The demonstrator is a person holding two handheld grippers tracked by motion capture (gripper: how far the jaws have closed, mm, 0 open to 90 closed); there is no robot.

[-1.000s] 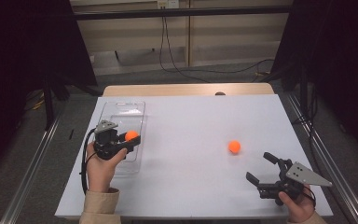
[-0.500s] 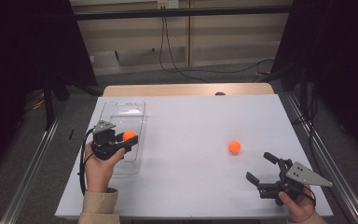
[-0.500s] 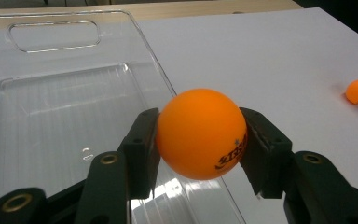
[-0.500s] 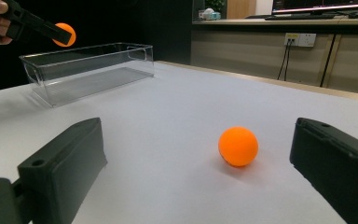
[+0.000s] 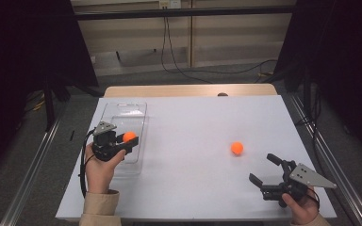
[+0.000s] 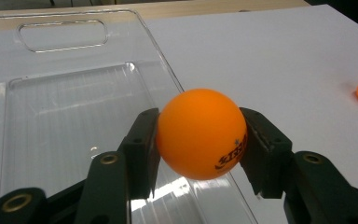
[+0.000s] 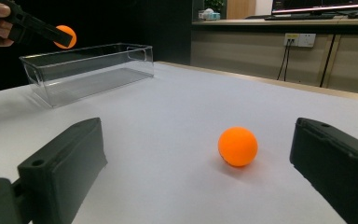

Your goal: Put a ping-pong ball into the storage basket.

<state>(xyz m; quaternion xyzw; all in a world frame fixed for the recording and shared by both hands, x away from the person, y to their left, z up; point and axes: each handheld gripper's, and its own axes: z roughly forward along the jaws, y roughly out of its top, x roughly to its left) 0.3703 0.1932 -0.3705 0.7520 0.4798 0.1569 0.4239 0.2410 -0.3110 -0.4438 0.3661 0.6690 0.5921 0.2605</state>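
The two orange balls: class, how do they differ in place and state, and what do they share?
The held ball is clamped between the left gripper's jaws, raised above the clear tray; the loose ball lies untouched on the white table. The loose ball sits ahead of the open right gripper. Both are orange, round and look alike.

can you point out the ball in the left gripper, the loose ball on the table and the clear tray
held ball (image 6: 200, 133), left gripper view, centre of its orange face.
loose ball (image 5: 237, 148), high view, its top middle.
clear tray (image 5: 122, 110), high view, bare floor near its far end.
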